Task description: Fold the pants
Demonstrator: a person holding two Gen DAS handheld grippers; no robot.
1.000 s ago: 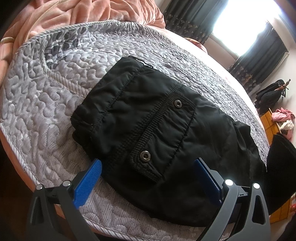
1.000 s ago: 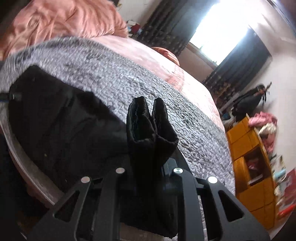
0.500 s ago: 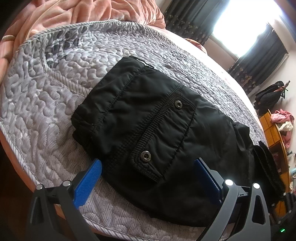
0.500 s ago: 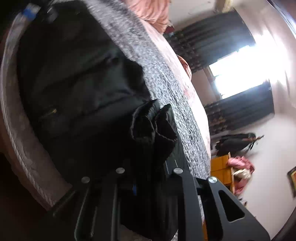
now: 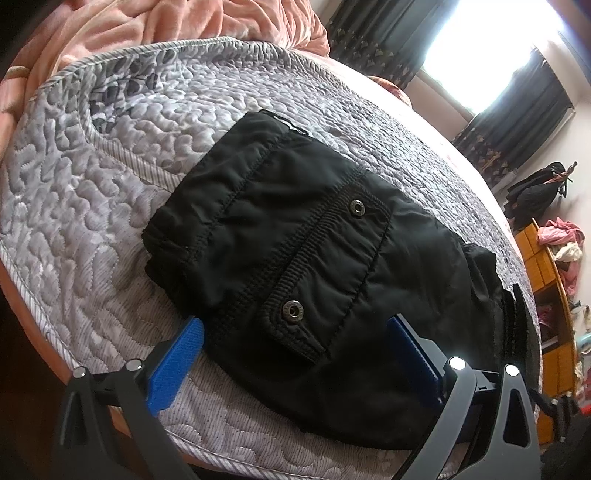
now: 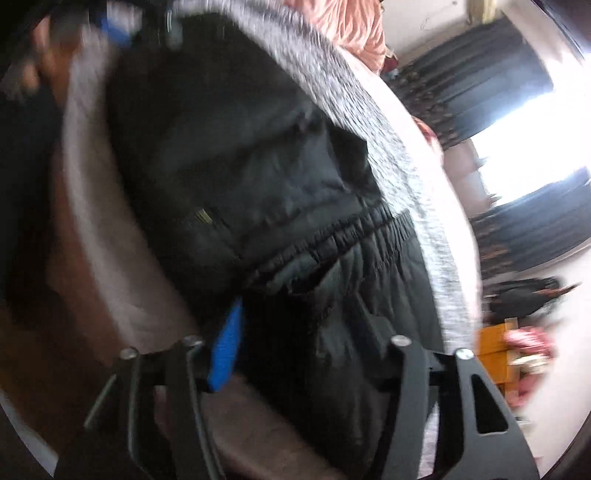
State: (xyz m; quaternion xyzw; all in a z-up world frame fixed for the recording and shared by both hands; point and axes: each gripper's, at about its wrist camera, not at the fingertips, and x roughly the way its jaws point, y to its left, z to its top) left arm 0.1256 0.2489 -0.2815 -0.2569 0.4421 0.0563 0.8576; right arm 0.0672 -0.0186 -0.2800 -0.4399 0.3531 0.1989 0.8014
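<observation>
Black pants (image 5: 295, 258) lay folded on the quilted bed (image 5: 92, 221), the left tool (image 5: 295, 343) spread wide over them, the right tool (image 6: 314, 332) opening, fabric between its jaws.

Grey quilted bedspread (image 5: 92, 192) ahead of fingers, pink blanket (image 5: 155, 26) bunched beyond it. Far right: bright window (image 5: 491, 55), dark curtains (image 5: 517, 122) either side. Orange shelf unit (image 5: 550, 295) along right wall, clothes (image 5: 561, 236) piled on top.

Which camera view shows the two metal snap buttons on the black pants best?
The left wrist view: both snap buttons sit sharp on the pocket flap of the black pants. The right wrist view is blurred; no buttons are recognisable there.
</observation>
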